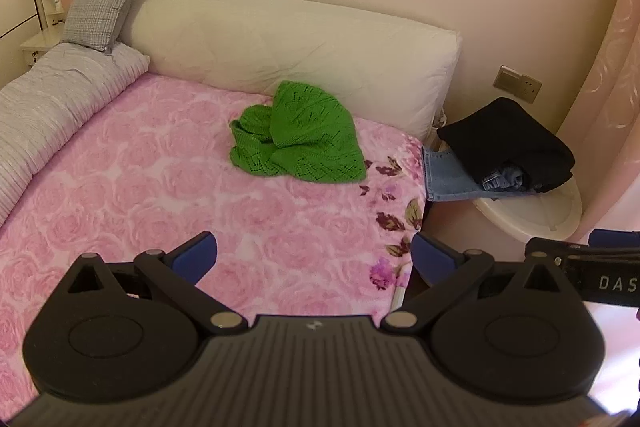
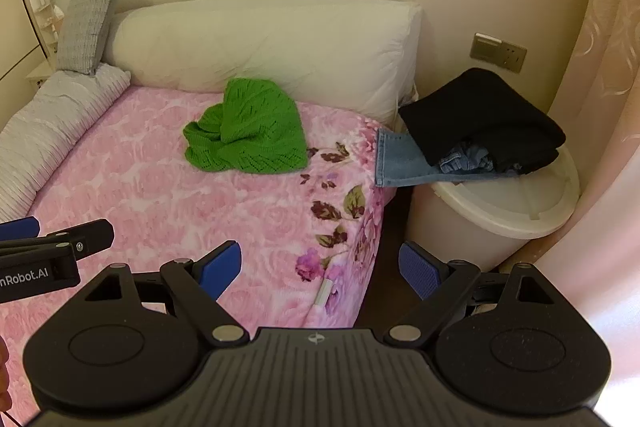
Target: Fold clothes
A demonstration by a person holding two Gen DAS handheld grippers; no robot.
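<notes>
Sweater (image 1: pixel 298 135): on bed (image 1: pixel 160 187), before bolster (image 1: pixel 296 43).
Nightstand (image 1: pixel 532 211): right of bed.
Jeans (image 1: pixel 448 175): on nightstand, under folded garment (image 1: pixel 504 139).

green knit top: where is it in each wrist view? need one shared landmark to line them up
Left wrist: green knit top sits just above centre, crumpled on the pink blanket, against the white bolster.
Right wrist: green knit top lies left of centre, upper half.
Shared landmark: black garment on the white bin, right side in both.
</notes>
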